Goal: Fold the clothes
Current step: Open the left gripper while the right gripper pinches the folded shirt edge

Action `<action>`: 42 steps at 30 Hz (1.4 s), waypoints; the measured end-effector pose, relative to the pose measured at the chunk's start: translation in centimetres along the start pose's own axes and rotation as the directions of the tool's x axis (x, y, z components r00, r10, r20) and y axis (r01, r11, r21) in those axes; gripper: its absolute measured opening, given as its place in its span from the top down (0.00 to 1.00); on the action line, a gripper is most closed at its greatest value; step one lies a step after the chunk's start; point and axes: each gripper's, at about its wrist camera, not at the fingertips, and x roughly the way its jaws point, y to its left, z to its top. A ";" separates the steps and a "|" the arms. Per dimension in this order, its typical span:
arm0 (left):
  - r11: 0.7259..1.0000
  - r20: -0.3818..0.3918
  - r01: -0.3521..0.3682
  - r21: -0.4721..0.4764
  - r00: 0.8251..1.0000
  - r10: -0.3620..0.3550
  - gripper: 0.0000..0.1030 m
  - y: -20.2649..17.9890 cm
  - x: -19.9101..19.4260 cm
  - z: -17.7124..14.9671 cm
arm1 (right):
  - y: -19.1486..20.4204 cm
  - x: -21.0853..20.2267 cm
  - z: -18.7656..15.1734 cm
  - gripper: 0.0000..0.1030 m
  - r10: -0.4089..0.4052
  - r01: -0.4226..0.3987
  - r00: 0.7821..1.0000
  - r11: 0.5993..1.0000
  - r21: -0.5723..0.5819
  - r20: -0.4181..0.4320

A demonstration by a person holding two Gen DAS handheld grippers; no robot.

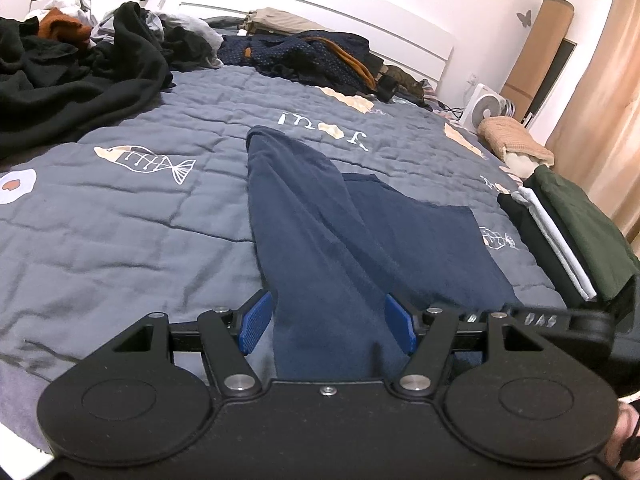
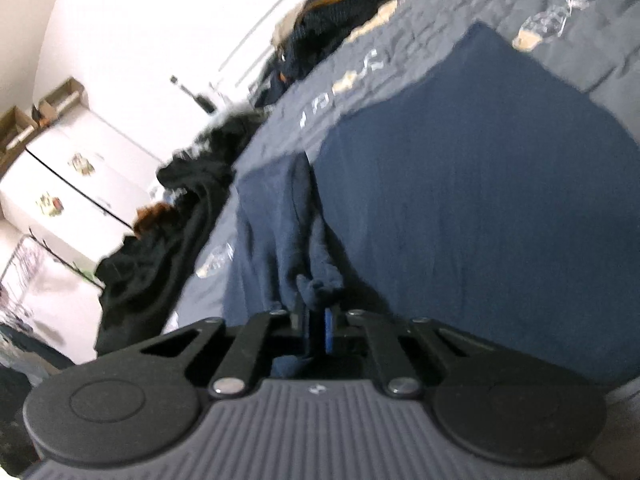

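Left wrist view: navy blue cotton garment [image 1: 320,216] spread on grey-blue quilted bedspread with fish and lettering prints [image 1: 132,216], near centre of bed. One long fold of garment raised and running from far end down between blue pads of left hand-held gripper [image 1: 327,326]. Pads well apart; cloth passing through gap, touching right pad [image 1: 398,322], clear of left pad. No clamping visible. Flat part of garment lying to right of raised fold.

Right of garment, at bed edge: neat stack of folded clothes, dark green on top over white and black layers [image 1: 568,232]. Beyond it, beige knitted item [image 1: 516,140]. Far left: heap of unfolded black clothing [image 1: 80,80] with rust-orange piece [image 1: 64,28] on top. Far centre: dark navy dotted clothing with tan strap [image 1: 316,56] against white headboard [image 1: 320,12]. White fan [image 1: 486,108] on floor at far right, beside bed.

Right wrist view (tilted, motion-blurred): right hand-held gripper [image 2: 318,330] with fingers drawn together, clamped on bunched edge of same navy garment [image 2: 480,200]. Gathered cloth rising from closed tips; broad flat panel of garment to right on bedspread [image 2: 460,4]. Black clothing heap [image 2: 160,248] at left, white cabinet [image 2: 72,184] beyond it.
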 end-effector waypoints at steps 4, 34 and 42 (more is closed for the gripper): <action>0.999 -0.007 0.023 0.027 1.000 -0.022 0.40 -0.6 0.0 -0.2 | -0.1 -1.1 0.8 0.94 0.025 -0.026 0.999 0.999 0.025 0.034; 0.952 -0.083 0.197 0.234 0.980 -0.183 0.40 -8.2 2.1 -1.8 | -5.3 -9.9 4.0 0.94 -0.117 0.096 0.975 0.988 0.117 0.191; 0.932 -0.108 0.220 0.287 0.975 -0.197 0.35 -10.1 2.9 -2.6 | -6.8 -12.8 4.2 0.94 -0.138 0.108 0.963 0.985 0.138 0.232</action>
